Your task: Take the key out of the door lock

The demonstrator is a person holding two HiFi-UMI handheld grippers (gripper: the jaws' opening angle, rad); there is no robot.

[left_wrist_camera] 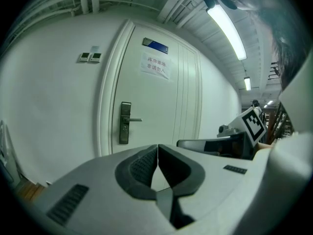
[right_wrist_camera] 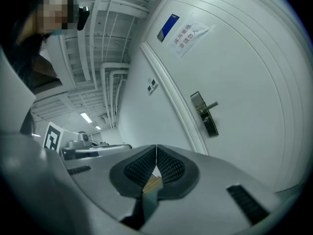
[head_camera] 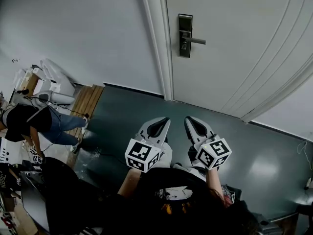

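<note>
The white door (head_camera: 234, 43) carries a dark metal lock plate (head_camera: 185, 35) with a lever handle (head_camera: 196, 41). The plate also shows in the left gripper view (left_wrist_camera: 125, 123) and the right gripper view (right_wrist_camera: 208, 115). A key is too small to make out in any view. My left gripper (head_camera: 165, 119) and right gripper (head_camera: 189, 118) are held side by side close to the body, well short of the door and pointing toward it. The left gripper (left_wrist_camera: 157, 146) has its pads together with nothing between them. So does the right gripper (right_wrist_camera: 156, 147).
A person (head_camera: 39, 124) crouches at the far left beside white equipment (head_camera: 51, 82) and a strip of wooden flooring (head_camera: 87, 102). The door has a paper notice (left_wrist_camera: 155, 65) and a blue sign (left_wrist_camera: 155, 45). Wall switches (left_wrist_camera: 89, 57) sit left of the door frame (head_camera: 159, 38).
</note>
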